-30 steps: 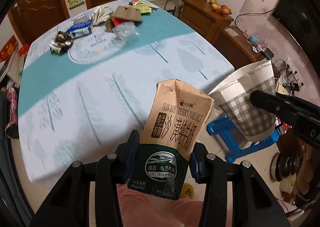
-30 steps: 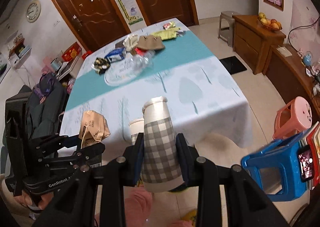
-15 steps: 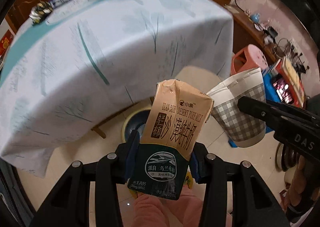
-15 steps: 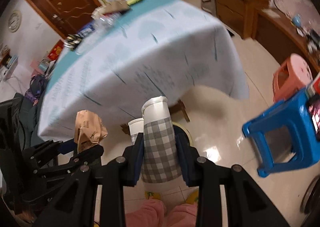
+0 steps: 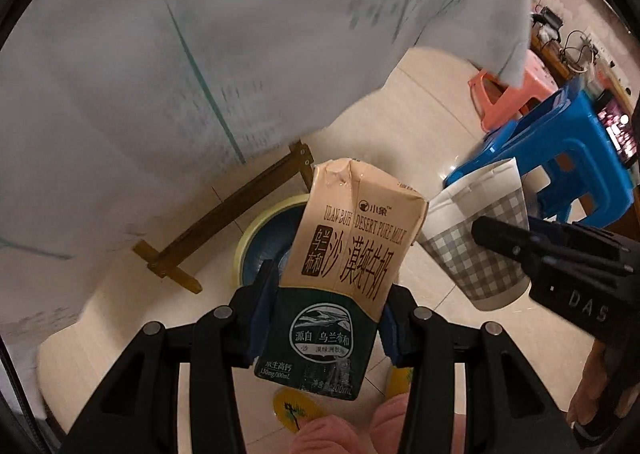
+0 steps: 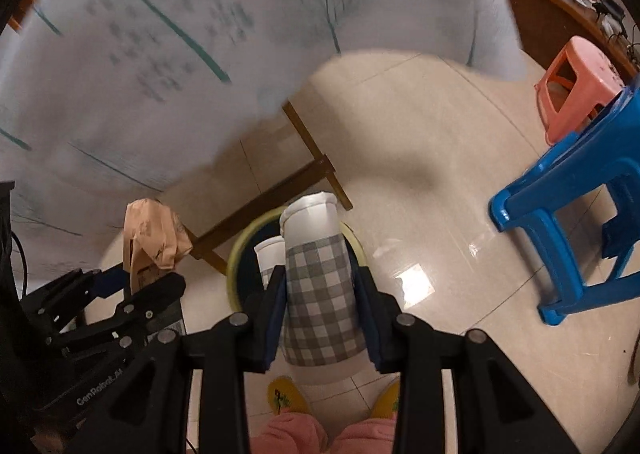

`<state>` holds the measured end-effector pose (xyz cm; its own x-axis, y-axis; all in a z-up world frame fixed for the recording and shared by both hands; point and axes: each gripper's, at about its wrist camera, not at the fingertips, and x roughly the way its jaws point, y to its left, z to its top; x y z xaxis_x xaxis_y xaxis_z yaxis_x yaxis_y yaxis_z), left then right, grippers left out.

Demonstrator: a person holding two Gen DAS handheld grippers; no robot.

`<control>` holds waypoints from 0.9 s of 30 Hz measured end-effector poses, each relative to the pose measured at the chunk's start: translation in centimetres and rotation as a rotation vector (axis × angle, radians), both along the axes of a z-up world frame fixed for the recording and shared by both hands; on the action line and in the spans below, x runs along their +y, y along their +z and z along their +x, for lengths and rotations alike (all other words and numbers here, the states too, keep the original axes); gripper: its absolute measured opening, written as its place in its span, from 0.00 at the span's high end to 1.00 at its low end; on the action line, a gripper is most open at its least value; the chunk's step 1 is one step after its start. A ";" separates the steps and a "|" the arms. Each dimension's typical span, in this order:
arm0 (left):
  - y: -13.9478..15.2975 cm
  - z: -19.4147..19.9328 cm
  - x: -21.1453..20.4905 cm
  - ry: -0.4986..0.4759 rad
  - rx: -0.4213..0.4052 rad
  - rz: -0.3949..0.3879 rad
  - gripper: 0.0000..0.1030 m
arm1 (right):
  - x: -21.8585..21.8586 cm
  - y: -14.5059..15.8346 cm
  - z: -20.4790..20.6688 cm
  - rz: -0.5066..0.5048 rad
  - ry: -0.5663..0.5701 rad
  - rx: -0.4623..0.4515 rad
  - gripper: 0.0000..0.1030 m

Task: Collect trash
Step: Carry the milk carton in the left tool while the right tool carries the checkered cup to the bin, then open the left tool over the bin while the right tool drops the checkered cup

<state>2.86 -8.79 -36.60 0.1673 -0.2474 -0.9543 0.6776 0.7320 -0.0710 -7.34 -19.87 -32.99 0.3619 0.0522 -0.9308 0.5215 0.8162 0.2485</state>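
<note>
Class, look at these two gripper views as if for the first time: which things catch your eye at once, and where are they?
The tan and dark green milk carton fills the middle of the left view, clamped in the left gripper. The grey checked paper cup sits clamped in the right gripper. Both hang above a yellow-rimmed bin on the floor, beside the table's draped cloth.

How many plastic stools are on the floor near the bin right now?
2. A blue stool stands at right, and a pink stool sits behind it, near the tablecloth's corner. Others may be hidden by the cloth.
</note>
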 end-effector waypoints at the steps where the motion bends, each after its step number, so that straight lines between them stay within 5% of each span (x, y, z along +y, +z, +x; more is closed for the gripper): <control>1: -1.1 0.2 -0.1 -0.003 0.004 -0.002 0.57 | 0.2 -0.9 0.2 -0.003 0.002 0.002 0.66; 7: -6.2 0.9 -0.3 -0.027 0.006 -0.011 0.55 | 1.4 -6.3 1.9 -0.025 0.051 0.031 0.63; 10: -8.0 1.6 -0.1 -0.025 0.002 0.006 0.45 | 2.4 -8.4 2.9 -0.038 0.088 0.051 0.60; 16: -10.4 3.6 2.2 0.053 -0.010 0.025 0.00 | 2.7 -10.9 3.9 -0.071 0.105 0.074 0.48; 27: -8.9 3.2 3.5 0.072 -0.012 -0.012 0.01 | 3.1 -10.0 3.3 -0.062 0.105 0.040 0.45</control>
